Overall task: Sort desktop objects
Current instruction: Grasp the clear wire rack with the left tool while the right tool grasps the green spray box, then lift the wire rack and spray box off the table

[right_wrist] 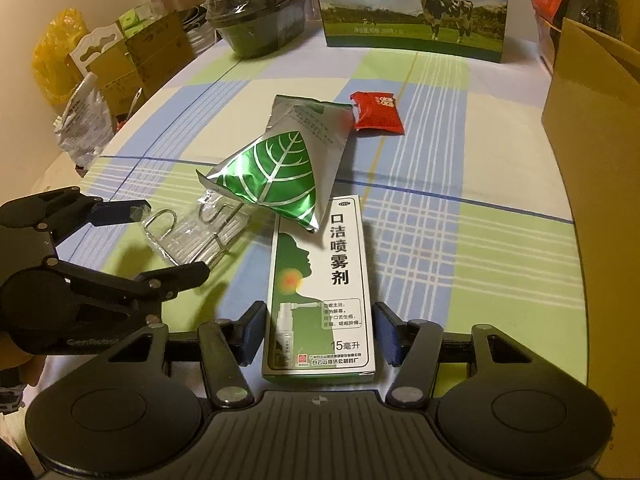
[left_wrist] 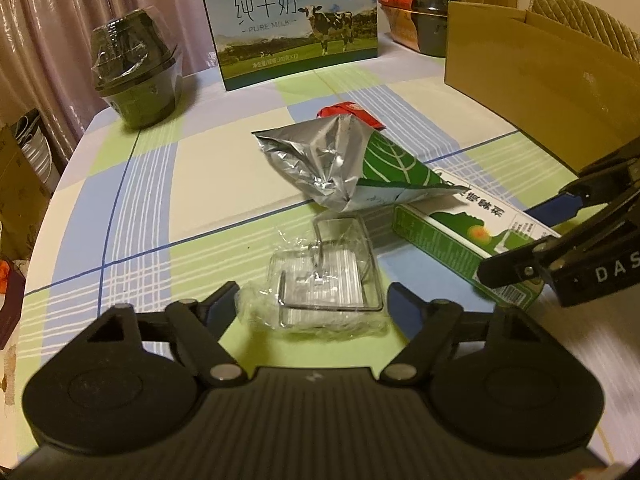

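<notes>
Twin grasps closing on hook pack and spray carton

Grip quality is what matters here, since both hands are settling onto different items at once. The left hand-held gripper [left_wrist: 312, 300] stands partly open, its fingers either side of the plastic-wrapped wire hook [left_wrist: 320, 276] lying on the checked bench [left_wrist: 160, 184]; the pads do not yet seem to press on it. The wrap is slack and slippery, so I would aim the pads at the stiff clear base plate rather than loose film.

The right hand-held gripper [right_wrist: 320, 336] is narrowed around the near end of the mouth-spray carton [right_wrist: 320, 292], which lies flat, pointing away. Its left pad looks to be at the carton's edge; the right pad still shows a sliver of gap, so I judge the hold unfinished. Squeeze evenly across the narrow sides to avoid crushing the card.

A silver-green foil pouch [right_wrist: 280, 172] leans on the carton's far end and over the hook. Lifting either will tip it, so raise slowly. The red sachet [right_wrist: 378, 114] lies apart; a brown cardboard box [left_wrist: 540, 92] stands at the right, likely the destination.
</notes>
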Motion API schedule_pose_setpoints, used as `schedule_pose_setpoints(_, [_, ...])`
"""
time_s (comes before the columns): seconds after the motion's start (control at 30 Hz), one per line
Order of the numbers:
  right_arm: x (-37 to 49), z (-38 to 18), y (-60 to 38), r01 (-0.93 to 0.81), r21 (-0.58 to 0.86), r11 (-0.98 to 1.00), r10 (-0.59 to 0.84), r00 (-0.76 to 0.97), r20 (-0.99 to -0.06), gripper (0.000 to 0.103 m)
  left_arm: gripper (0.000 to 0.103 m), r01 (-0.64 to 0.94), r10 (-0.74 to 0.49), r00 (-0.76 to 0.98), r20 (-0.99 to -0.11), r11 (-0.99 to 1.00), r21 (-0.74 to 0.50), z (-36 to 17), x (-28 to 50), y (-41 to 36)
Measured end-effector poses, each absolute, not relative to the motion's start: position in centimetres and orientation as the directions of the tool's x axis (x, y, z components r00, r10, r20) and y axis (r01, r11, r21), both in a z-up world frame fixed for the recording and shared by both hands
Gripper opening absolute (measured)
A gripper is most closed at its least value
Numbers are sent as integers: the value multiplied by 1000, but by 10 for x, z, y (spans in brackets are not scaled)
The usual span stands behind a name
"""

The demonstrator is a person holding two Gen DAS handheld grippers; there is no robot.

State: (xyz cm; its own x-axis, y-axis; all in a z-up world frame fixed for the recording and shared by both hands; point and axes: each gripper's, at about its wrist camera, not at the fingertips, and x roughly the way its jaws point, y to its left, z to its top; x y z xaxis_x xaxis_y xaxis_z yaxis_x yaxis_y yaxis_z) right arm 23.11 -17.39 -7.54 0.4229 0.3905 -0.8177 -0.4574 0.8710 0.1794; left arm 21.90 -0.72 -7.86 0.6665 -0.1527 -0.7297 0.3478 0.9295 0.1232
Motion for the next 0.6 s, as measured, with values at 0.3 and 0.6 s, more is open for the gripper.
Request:
schedule_pose_setpoints(0.3, [223,-72,-188,-407,178,896,360,432,-827,54,51,368,-161,648,-745,922,121,-79,215,-12])
schedule_pose_setpoints(0.6, [188,-66,-211,-333,174,927,317,442,-839,54,49,416,-206,585,-785,906,73,-70,178,-19])
